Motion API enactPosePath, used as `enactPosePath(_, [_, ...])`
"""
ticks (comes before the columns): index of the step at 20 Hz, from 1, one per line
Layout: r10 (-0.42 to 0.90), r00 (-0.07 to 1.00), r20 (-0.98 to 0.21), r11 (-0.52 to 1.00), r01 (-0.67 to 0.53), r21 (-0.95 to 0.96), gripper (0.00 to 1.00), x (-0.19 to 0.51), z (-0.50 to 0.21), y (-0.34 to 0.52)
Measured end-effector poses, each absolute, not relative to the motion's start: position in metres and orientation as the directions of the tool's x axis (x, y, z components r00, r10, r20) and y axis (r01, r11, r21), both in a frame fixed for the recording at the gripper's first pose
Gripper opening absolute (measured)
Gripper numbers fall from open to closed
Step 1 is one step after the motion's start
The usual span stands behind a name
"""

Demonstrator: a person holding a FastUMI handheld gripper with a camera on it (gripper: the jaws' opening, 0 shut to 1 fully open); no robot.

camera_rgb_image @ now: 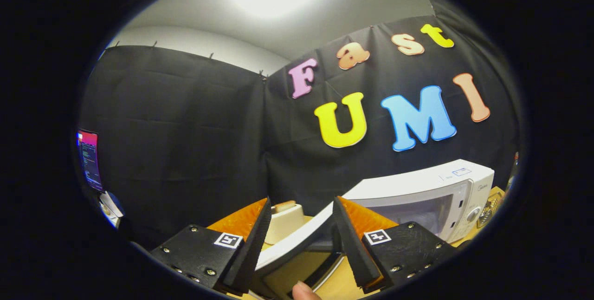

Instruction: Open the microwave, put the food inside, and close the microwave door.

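In the gripper view, we see the gripper (297, 239) at the bottom centre with its fingers spread apart and holding nothing. The edge of the open door (297, 242) runs between them, slanting from lower left up toward the right finger. We cannot say that either finger touches it. The microwave (420, 193) sits at lower right, beyond the right finger, its top and control side in sight. The food (284, 207) lies on a pale holder just beyond the fingers, left of the door.

We judge the main risk to be the door: if the gripper moves toward the food from here, a finger could catch the door edge and push it shut or shove the microwave. A fingertip (304, 290) at the very bottom centre lies near the door's lower part and could get pinched.

The microwave's inside is hidden behind the door. The food is small and hard to identify. A screen (89, 158) at middle left is cut off.
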State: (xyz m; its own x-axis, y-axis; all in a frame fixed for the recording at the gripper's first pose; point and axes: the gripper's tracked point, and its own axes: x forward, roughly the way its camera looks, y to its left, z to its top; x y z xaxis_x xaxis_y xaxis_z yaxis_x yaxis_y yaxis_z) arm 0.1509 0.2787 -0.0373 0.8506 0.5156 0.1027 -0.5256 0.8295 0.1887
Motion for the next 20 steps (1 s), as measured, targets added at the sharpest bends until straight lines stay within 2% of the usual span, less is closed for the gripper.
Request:
enactPosePath(3, [0.613,0.783,0.106,0.762,-0.621,0.181,0.8,0.105,-0.025,0.318])
enactPosePath(7, [0.679,0.733,0.037,0.732,-0.68,0.037,0.81,0.068,-0.053,0.367])
enactPosePath(12, [0.61,0.785,-0.113,0.788,-0.615,-0.021,0.19,0.075,-0.129,0.394])
enactPosePath(15, [0.563,0.799,-0.213,0.816,-0.578,-0.01,0.19,0.089,-0.176,0.39])
enactPosePath(16, [0.568,0.787,-0.24,0.814,-0.58,0.025,0.02,0.088,-0.18,0.384])
enactPosePath(20, [0.465,0.855,-0.229,0.878,-0.479,-0.008,0.02,0.103,-0.184,0.338])
